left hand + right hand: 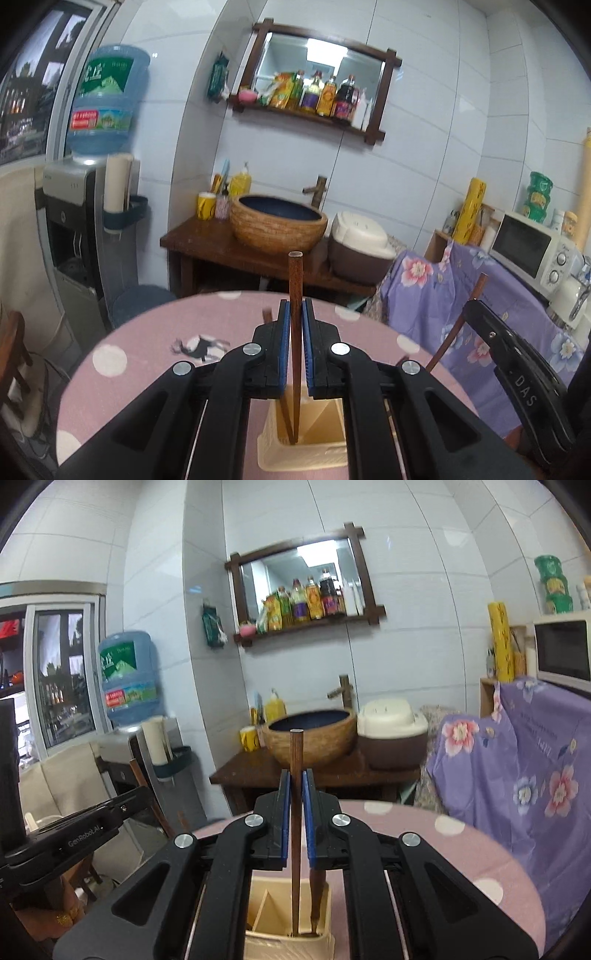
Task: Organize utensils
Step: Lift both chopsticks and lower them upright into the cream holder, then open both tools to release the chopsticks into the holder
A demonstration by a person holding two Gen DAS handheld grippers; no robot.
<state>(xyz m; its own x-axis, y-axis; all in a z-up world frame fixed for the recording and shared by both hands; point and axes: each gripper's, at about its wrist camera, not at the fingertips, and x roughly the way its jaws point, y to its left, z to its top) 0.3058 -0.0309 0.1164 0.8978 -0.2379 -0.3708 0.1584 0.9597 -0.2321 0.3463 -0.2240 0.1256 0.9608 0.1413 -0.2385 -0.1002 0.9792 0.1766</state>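
Your left gripper (295,314) has its blue-padded fingers (283,347) pinching an upright brown chopstick (295,295), whose lower end stands in the cream utensil holder (314,454) at six o'clock. Your right gripper (295,786) pinches a second chopstick (296,768) the same way, its tip down in the same holder (266,904) beside another brown utensil (317,897). Beneath lies the pink dotted tablecloth (147,339). Farther off, at twelve o'clock, a woven basin (279,223) sits on a wooden stand (199,236).
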